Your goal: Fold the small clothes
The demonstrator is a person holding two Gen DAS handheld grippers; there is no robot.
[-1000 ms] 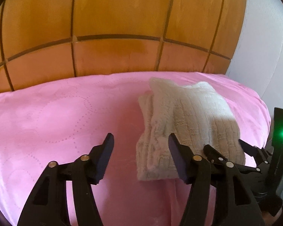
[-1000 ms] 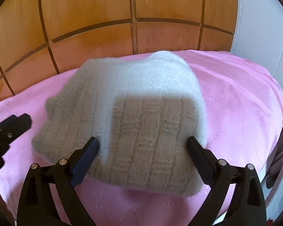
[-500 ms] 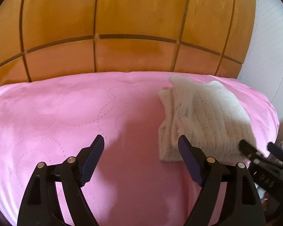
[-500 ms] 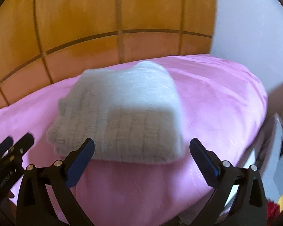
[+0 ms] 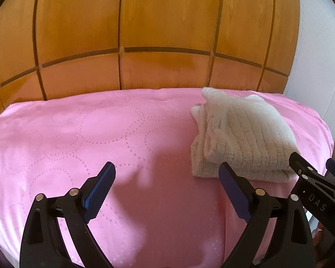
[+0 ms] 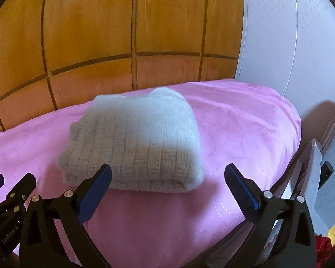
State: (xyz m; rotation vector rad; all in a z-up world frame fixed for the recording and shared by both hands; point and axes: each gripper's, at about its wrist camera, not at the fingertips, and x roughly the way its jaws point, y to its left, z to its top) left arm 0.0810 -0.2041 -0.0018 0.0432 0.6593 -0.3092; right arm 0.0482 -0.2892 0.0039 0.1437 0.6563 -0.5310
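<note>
Cream ribbed knit sweater [image 6: 136, 143], folded into a chunky bundle, sits near the right edge of the pink quilted bedspread [image 5: 78, 138]. Left gripper [image 5: 167, 178] and right gripper [image 6: 167, 176] both gape wide, holding nothing.

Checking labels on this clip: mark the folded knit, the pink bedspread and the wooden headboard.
folded knit [image 6: 140, 138]: right wrist view, top face.
pink bedspread [image 5: 78, 138]: left wrist view, bare stitched area.
wooden headboard [image 5: 167, 22]: left wrist view, upper panel.

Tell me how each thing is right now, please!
white knit garment: folded, lying flat on the bedspread.
pink bedspread: spread smooth.
left gripper: open, holding nothing.
right gripper: open, holding nothing.
</note>
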